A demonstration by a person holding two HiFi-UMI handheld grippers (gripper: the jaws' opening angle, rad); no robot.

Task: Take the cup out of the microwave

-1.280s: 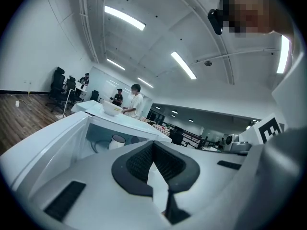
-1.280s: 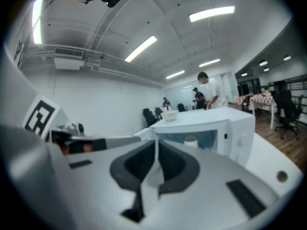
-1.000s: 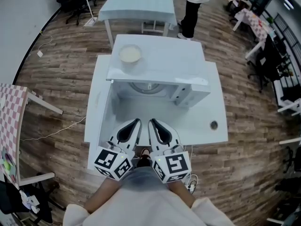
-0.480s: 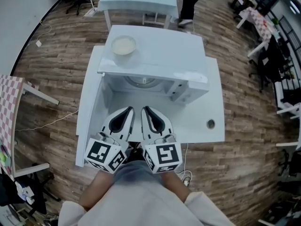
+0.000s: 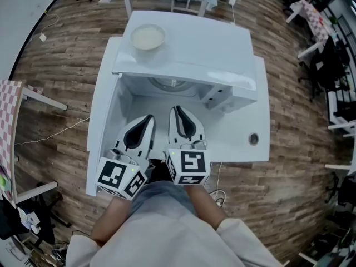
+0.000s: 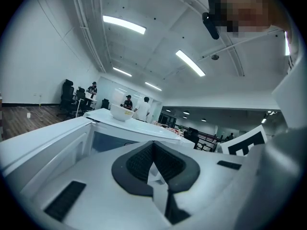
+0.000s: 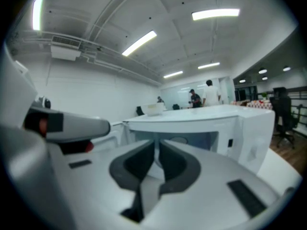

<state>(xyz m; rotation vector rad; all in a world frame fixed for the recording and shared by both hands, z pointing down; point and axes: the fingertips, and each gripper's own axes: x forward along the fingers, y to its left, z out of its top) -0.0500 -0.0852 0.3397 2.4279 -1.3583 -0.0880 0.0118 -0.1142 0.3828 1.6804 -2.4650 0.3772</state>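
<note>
— On top of the white microwave (image 5: 222,43), toward its back left corner, stands the cream cup (image 5: 147,36). It is low and wide, more bowl than mug. It sits upright with nothing touching it.
— So it's not inside?
— Not that I can see. The door (image 5: 103,132) hangs open to the left. The cavity shows its turntable (image 5: 169,83) and nothing else, though the microwave's top hides part of it. I'd judge the cup is out.
— And the person's tools?
— The left hand-held gripper (image 5: 149,118) and right hand-held gripper (image 5: 176,110) sit side by side in front of the open cavity. They are above the worktop (image 5: 245,149) and well apart from the cup. Each has its jaws drawn together with nothing between them.
— How would that cup handle if it needs lifting again?
— It looks stiff and smooth-walled, probably glazed, so slippery and breakable if dropped. I'd guess it's light. No handle shows from here, so the rim seems the place to take hold. One jaw inside and one outside would pinch the wall. It should be kept level, since I can't tell whether that pale inside is contents or just the bottom.
— Any risk?
— It stands fairly near the top's left edge, so a careless nudge could slide it off.
</note>
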